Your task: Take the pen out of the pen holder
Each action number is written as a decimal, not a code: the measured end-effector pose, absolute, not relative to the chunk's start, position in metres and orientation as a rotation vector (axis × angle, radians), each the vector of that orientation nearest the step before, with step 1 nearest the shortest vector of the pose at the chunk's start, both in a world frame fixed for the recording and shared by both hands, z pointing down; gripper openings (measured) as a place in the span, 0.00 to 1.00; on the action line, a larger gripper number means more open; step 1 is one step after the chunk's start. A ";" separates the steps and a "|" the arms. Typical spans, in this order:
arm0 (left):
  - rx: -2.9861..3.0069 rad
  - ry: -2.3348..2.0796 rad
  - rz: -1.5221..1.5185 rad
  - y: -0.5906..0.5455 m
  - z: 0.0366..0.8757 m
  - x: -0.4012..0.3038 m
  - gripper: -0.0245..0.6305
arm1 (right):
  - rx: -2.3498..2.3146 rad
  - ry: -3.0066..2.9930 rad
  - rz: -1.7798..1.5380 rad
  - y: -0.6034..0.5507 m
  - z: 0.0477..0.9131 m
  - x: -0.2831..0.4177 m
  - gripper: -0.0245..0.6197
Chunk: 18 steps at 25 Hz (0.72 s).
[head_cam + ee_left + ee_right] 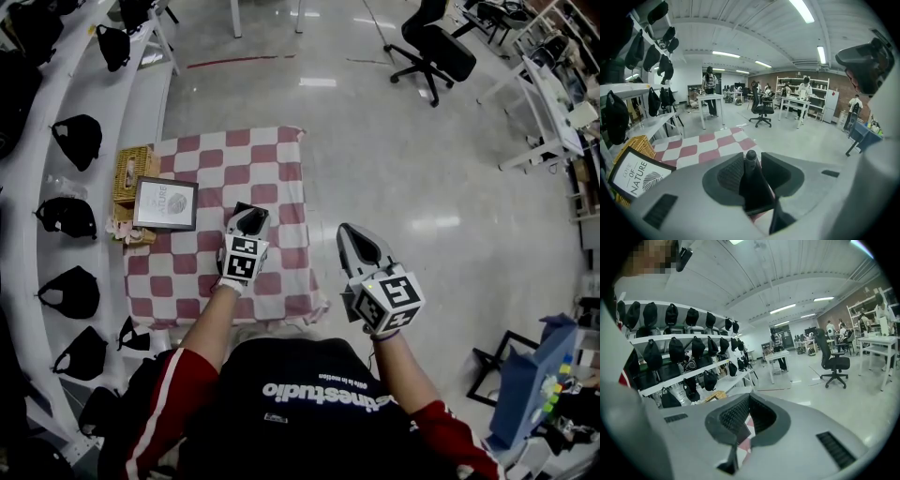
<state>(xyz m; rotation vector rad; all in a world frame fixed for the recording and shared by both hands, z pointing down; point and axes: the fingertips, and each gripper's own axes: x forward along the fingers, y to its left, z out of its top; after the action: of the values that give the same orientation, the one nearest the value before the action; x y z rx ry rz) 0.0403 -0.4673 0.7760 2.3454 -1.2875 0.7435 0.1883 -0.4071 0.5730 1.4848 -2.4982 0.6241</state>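
Observation:
My left gripper [249, 219] hangs over the red-and-white checked table [272, 159], near its right half. It is shut on a dark pen [751, 161], whose rounded end sticks out just past the fingertips in the left gripper view. A small black object [240, 208] peeks out beside the fingertips in the head view; I cannot tell whether it is the pen holder. My right gripper [350, 232] is held off the table's right side, over the floor. Its pads [736, 416] meet at the tips with nothing between them.
A framed picture [165, 203] lies at the table's left edge, with a wicker basket [130, 172] behind it. White shelves with black bags [77, 139] run along the left. An office chair [433, 45] stands far off on the floor.

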 end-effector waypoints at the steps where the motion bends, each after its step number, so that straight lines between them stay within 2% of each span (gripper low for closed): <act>1: 2.342 -1.291 0.749 -0.468 0.776 0.040 0.22 | 1.486 -2.497 0.629 -0.407 0.574 0.188 0.04; 3: 2.334 -1.307 0.773 -0.468 0.778 0.039 0.21 | 1.485 -2.496 0.633 -0.407 0.575 0.188 0.04; 5: 2.329 -1.324 0.799 -0.469 0.779 0.038 0.15 | 1.484 -2.496 0.635 -0.406 0.576 0.187 0.04; 18: 2.382 -1.370 0.798 -0.466 0.761 0.037 0.14 | 1.471 -2.506 0.612 -0.399 0.570 0.180 0.04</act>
<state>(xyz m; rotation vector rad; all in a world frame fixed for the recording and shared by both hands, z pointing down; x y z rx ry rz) 0.0373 -0.4659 0.7615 2.3824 -1.3705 0.7979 0.1800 -0.3988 0.5698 1.4709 -2.5061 0.6121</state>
